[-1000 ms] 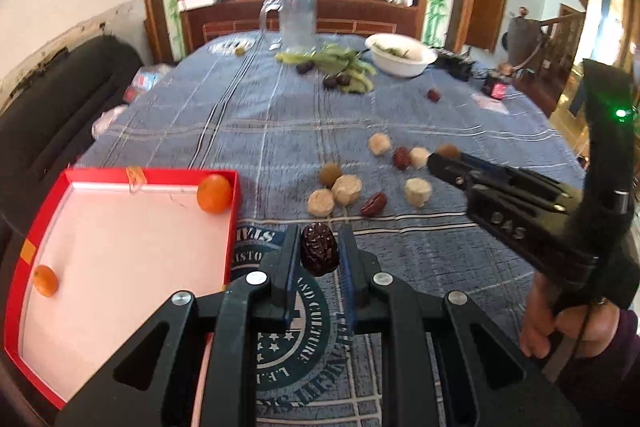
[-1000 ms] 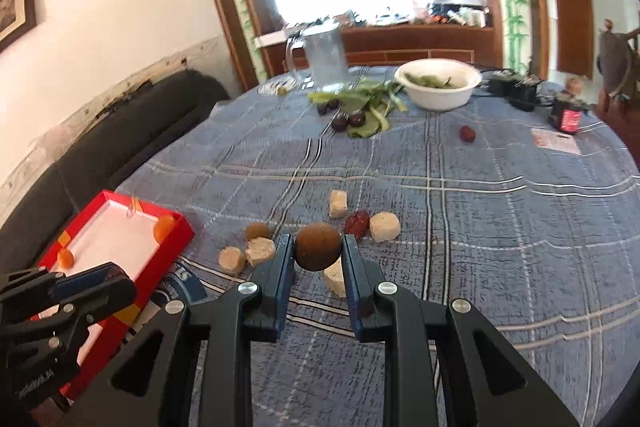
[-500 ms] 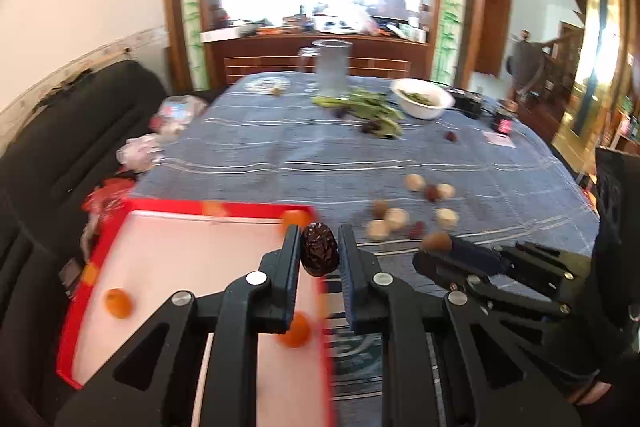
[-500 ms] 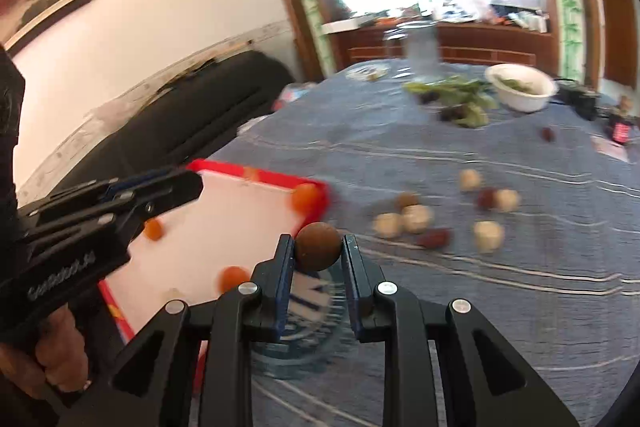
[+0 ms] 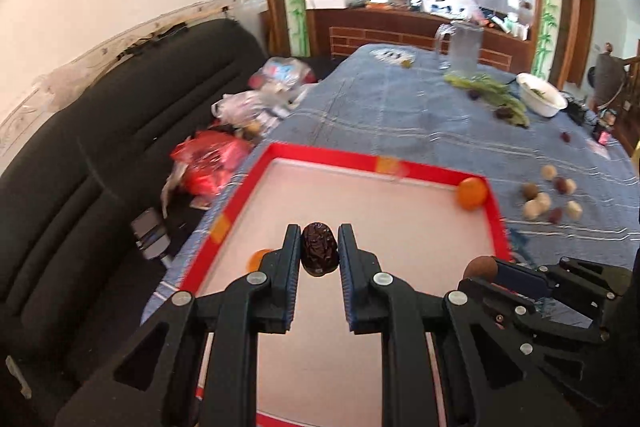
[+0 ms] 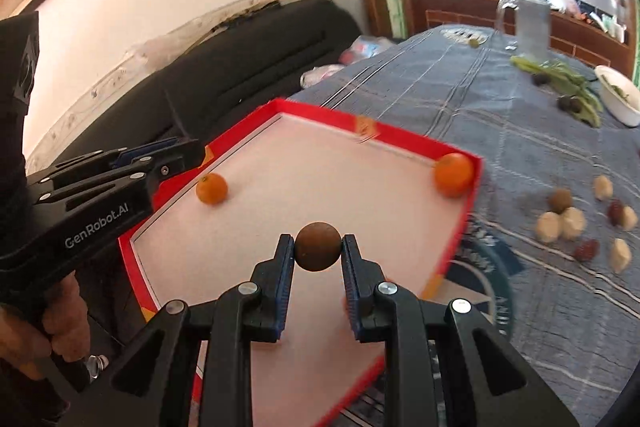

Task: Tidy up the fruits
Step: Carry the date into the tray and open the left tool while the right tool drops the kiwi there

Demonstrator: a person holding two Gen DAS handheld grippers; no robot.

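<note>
Your left gripper (image 5: 319,254) pinches a date (image 5: 319,253), your right gripper (image 6: 318,247) a brown fruit (image 6: 318,246), both above the red-rimmed tray (image 6: 404,135) with bare floor between two oranges (image 6: 212,188).

A round brown fruit (image 6: 318,246) is clamped between the two pads of the right gripper (image 6: 318,251), above the pale floor of a red-rimmed tray (image 6: 320,109). Two oranges are seen in the tray: one (image 6: 211,188) near its left side, the other (image 6: 453,174) in the far right corner. The left gripper (image 6: 176,159) is seen at the left, over the tray's left rim, held by a hand (image 6: 40,331). Loose fruits (image 6: 560,221) are scattered on the blue checked tablecloth (image 6: 460,87) to the right of the tray.
</note>
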